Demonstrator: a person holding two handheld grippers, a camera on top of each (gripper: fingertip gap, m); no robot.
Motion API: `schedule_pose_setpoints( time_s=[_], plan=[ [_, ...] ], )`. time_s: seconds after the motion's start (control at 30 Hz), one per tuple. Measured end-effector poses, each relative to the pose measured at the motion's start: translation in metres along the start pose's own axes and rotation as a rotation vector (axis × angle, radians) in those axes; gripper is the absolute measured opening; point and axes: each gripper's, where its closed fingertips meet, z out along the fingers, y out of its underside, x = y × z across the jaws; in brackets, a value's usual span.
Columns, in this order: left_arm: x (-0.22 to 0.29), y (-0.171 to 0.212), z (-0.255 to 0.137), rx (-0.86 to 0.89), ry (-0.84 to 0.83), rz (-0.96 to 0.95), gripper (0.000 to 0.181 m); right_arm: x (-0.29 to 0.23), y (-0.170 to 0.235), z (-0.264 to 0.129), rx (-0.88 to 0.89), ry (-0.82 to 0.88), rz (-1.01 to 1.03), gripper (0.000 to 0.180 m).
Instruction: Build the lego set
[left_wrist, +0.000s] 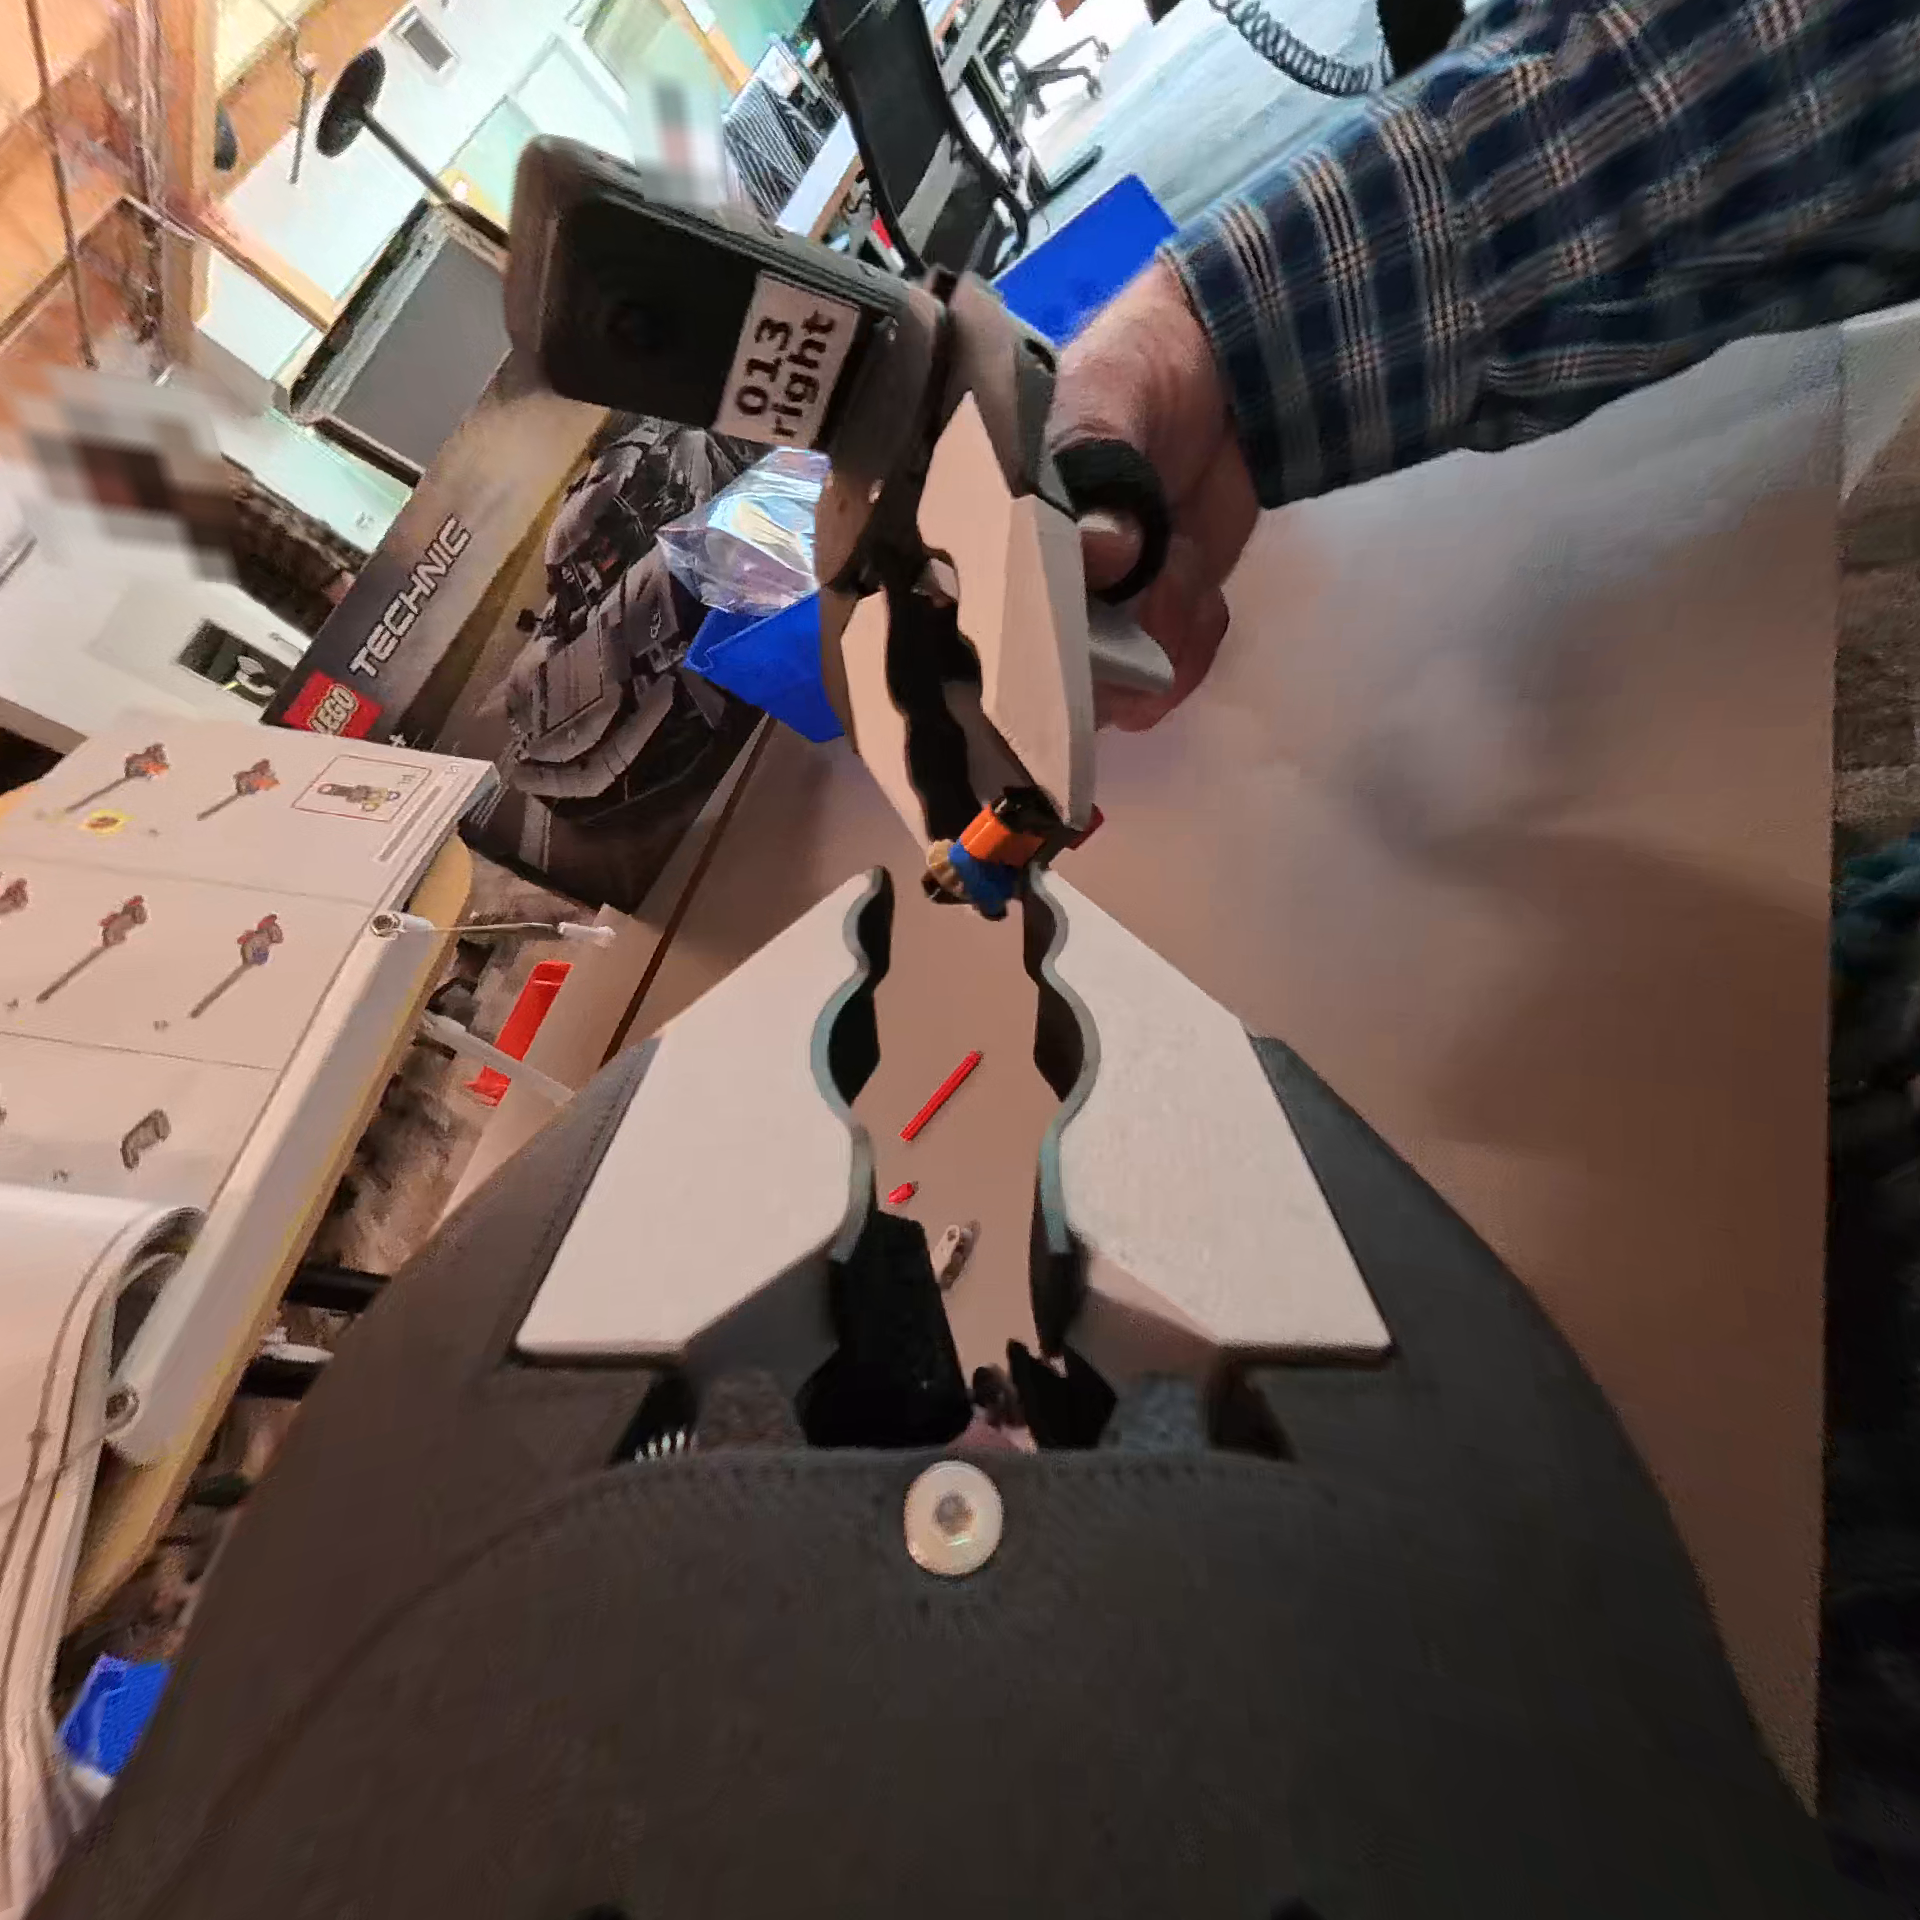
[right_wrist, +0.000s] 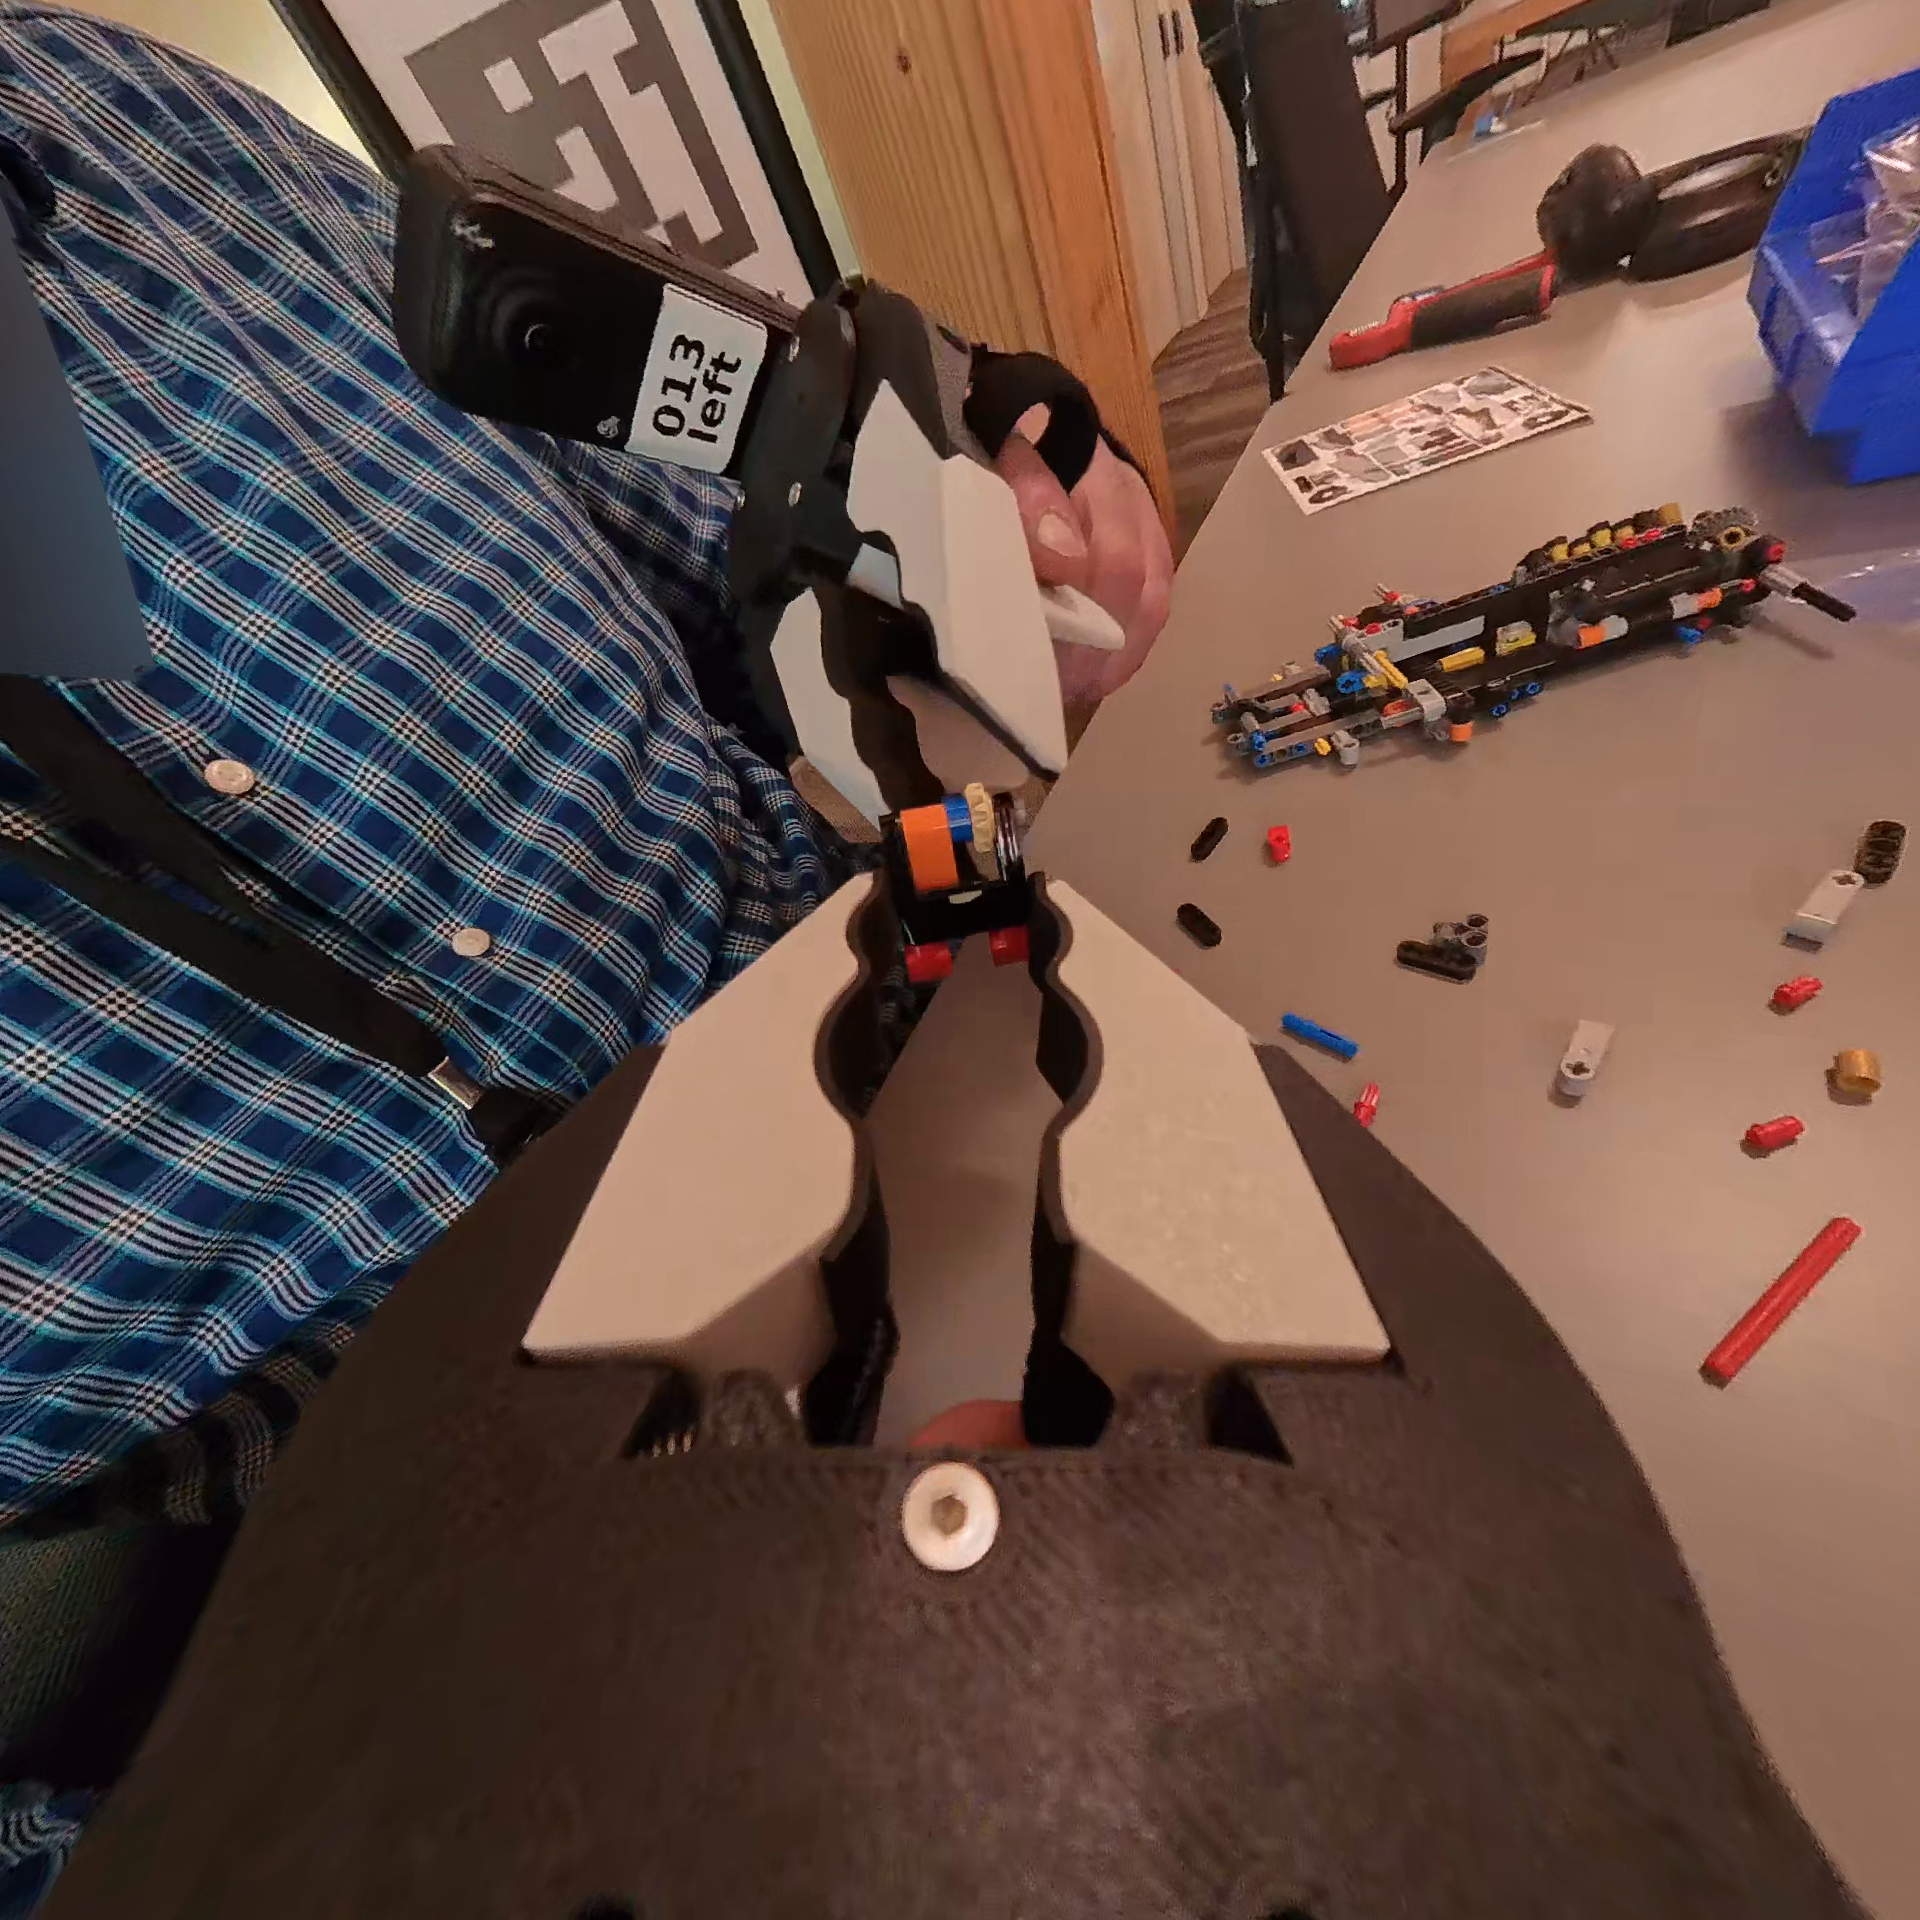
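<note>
The right claw (right_wrist: 954, 914) is closed on a small lego sub-assembly (right_wrist: 951, 862), gripping its black frame at the fingertips; the piece carries an orange block, a blue part, a tan gear and two red pins at its lower edge. It is held in the air off the edge of the grey table (right_wrist: 1558, 1039), in front of the person's plaid shirt (right_wrist: 364, 675). The left claw (left_wrist: 956, 894) meets the same sub-assembly (left_wrist: 982, 847) from the opposite side; its fingers stand apart with a clear gap, and the tips sit just beside the piece, contact not determinable. On the table, well apart from the claws, lies a long, partly built black lego chassis (right_wrist: 1507, 644) with loose parts near it: a red axle (right_wrist: 1782, 1299), red pins, a blue pin, grey connectors and a gold bush. A sticker sheet (right_wrist: 1423, 436) and a blue bin (right_wrist: 1849, 281) lie beyond. The left wrist view shows the set's box (left_wrist: 540, 665) and an open instruction booklet (left_wrist: 208, 883).
</note>
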Motion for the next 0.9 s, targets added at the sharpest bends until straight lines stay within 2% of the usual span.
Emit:
schedule_pose_setpoints(
  time_s=[0.1, 0.33, 0.5, 0.73, 0.9],
  plan=[
    [0.000, -0.002, -0.004, 0.017, 0.006, 0.038, 0.014, 0.001, -0.003, 0.002, -0.026, -0.006, 0.008, 0.021],
    [-0.003, 0.003, -0.010, 0.003, 0.022, 0.090, 0.011, 0.004, -0.004, 0.006, -0.087, 0.003, 0.001, 0.022],
    [-0.010, 0.008, -0.015, 0.029, -0.026, 0.073, 0.010, 0.011, -0.011, 0.009, -0.134, 0.105, -0.066, 0.022],
    [-0.029, 0.008, -0.024, 0.107, -0.175, 0.027, 0.005, 0.025, -0.033, 0.002, -0.077, 0.416, -0.250, 0.038],
    [-0.035, 0.010, -0.023, 0.119, -0.185, -0.013, 0.003, 0.032, -0.034, -0.002, -0.189, 0.749, -0.504, 0.035]
  ],
)
